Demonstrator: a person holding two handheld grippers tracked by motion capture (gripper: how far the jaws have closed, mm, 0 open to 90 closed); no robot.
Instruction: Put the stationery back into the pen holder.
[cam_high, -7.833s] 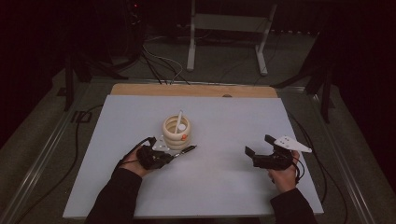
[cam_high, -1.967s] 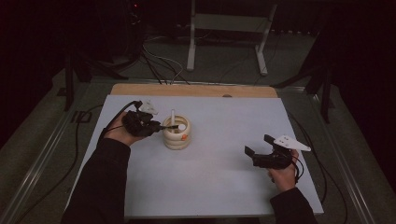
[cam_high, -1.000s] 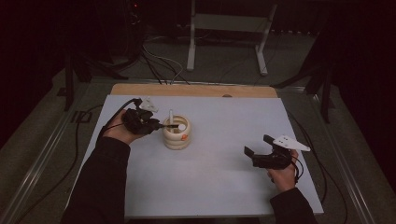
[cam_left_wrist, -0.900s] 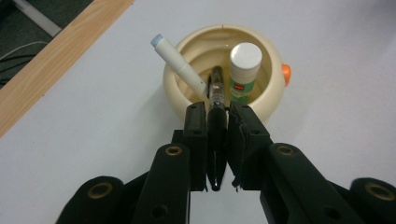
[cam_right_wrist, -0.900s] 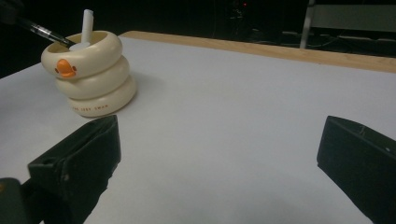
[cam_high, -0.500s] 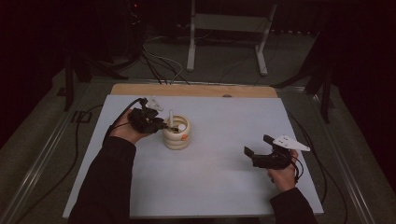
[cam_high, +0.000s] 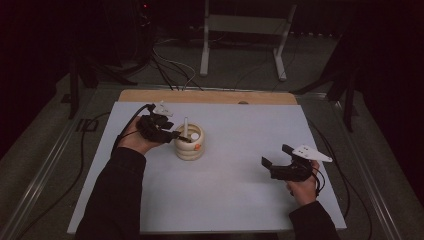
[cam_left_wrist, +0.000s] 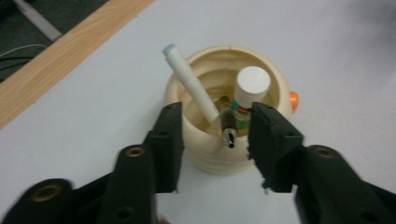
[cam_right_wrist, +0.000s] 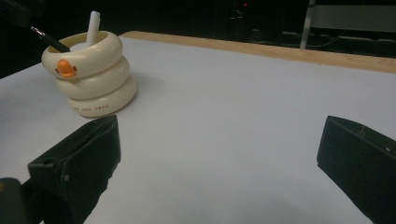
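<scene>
Three slim things stand in the cream pen holder (cam_left_wrist: 224, 154) on the white table (cam_high: 235, 200): a white pen (cam_left_wrist: 192, 84), a capped tube (cam_left_wrist: 250, 91), and a dark pen (cam_left_wrist: 229, 128). My left gripper (cam_left_wrist: 215, 140) has just been opening, released, the dark pen between its jaws untouched. It looks light, stiff, slippery; I'd pinch its upper end. My right gripper (cam_right_wrist: 219, 154) rests open, well apart

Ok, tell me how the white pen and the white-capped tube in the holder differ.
The white pen is long and thin; the tube is short and stout. The pen leans against the rim and sticks well above it; the tube stands upright with its cap near rim level. The pen is plain white with a bluish tip; the tube has a green and red label. Both sit inside the cream holder.
</scene>
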